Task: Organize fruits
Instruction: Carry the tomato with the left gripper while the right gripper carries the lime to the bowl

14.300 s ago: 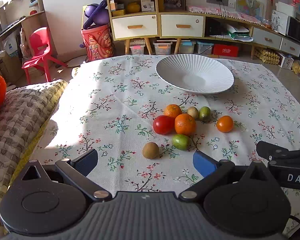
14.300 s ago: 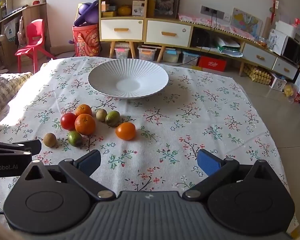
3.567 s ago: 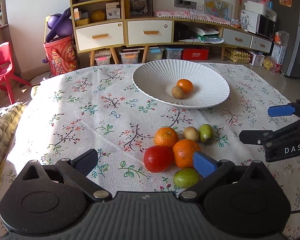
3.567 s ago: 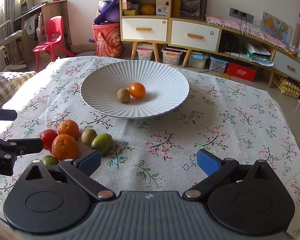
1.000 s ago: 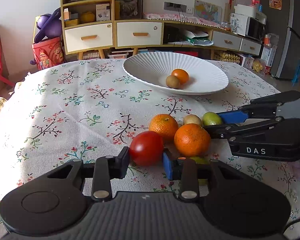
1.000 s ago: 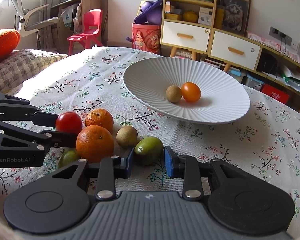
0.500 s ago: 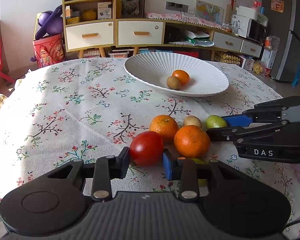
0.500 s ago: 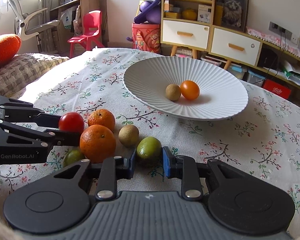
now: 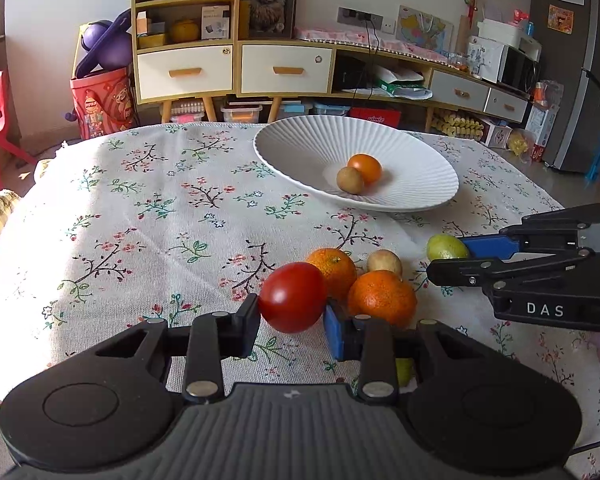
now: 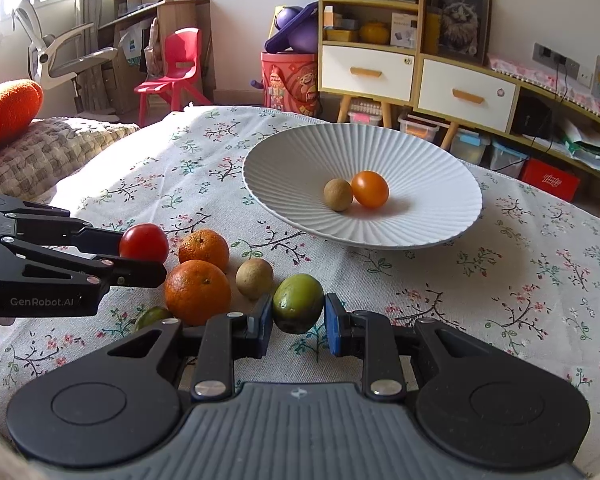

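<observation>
Red and glossy, the tomato (image 9: 293, 297) is clamped between the pads of the left tool (image 9: 291, 322), w/ both pads pressed on its sides. It looks just clear of the cloth, though that can't be told for sure. The green fruit (image 10: 298, 308) is gripped the same way by the right tool (image 10: 298, 326), its long axis running roughly up and away from the tool rather than across the pads.

Outward from both tools the white ribbed plate (image 10: 440, 236) is found, toward the worktop's far edge. From the left tool it lies ahead and to the right; from the right tool it lies ahead and only slightly right, so the right tool is judged the nearer, w/ a straighter run.

In the plate's hollow a small orange fruit (image 10: 370, 189) and a brown round fruit (image 10: 338, 195) are seen touching each other, so free space is left on the near side for both loads.

Between tools and plate, two oranges (image 9: 381, 298) and a pale brown fruit (image 9: 384, 262) are left on the floral cloth (image 9: 140, 216), plus another green fruit (image 10: 153, 316) half hidden near the worktop's near edge. The left tool's path crosses over this cluster; a lift before travel is prob. needed so nothing gets knocked.
</observation>
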